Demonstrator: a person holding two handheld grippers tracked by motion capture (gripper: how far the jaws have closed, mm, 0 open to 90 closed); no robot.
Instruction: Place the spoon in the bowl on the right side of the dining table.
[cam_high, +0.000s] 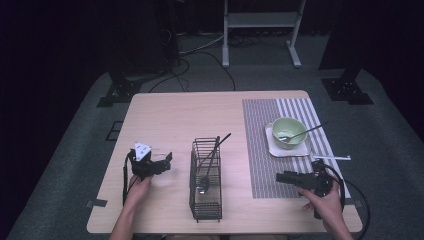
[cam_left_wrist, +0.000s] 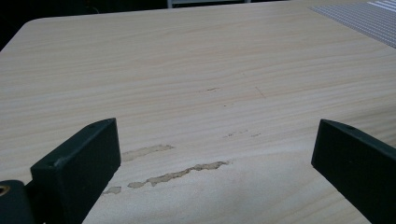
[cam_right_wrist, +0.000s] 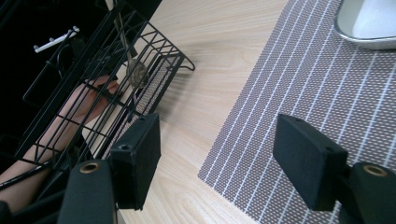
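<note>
A black wire basket (cam_high: 206, 180) stands in the middle near the table's front, and a black-handled spoon (cam_high: 210, 162) leans inside it. On the striped placemat (cam_high: 260, 150) a green bowl (cam_high: 288, 131) rests on a white square plate (cam_high: 274, 148), with a second spoon (cam_high: 305, 132) in the bowl. My left gripper (cam_high: 167, 162) sits left of the basket, open, with bare wood between its jaws (cam_left_wrist: 215, 163). My right gripper (cam_high: 280, 177) hovers at the placemat's front edge, open and empty (cam_right_wrist: 217, 154). The basket (cam_right_wrist: 93, 84) and its spoon's bowl (cam_right_wrist: 137, 72) lie to its left.
The wooden table (cam_high: 170, 115) has a scuffed patch (cam_left_wrist: 177, 173) just ahead of my left gripper. A white stick-like object (cam_high: 332, 158) lies at the placemat's right edge. Stand legs and cables sit on the dark floor beyond the table.
</note>
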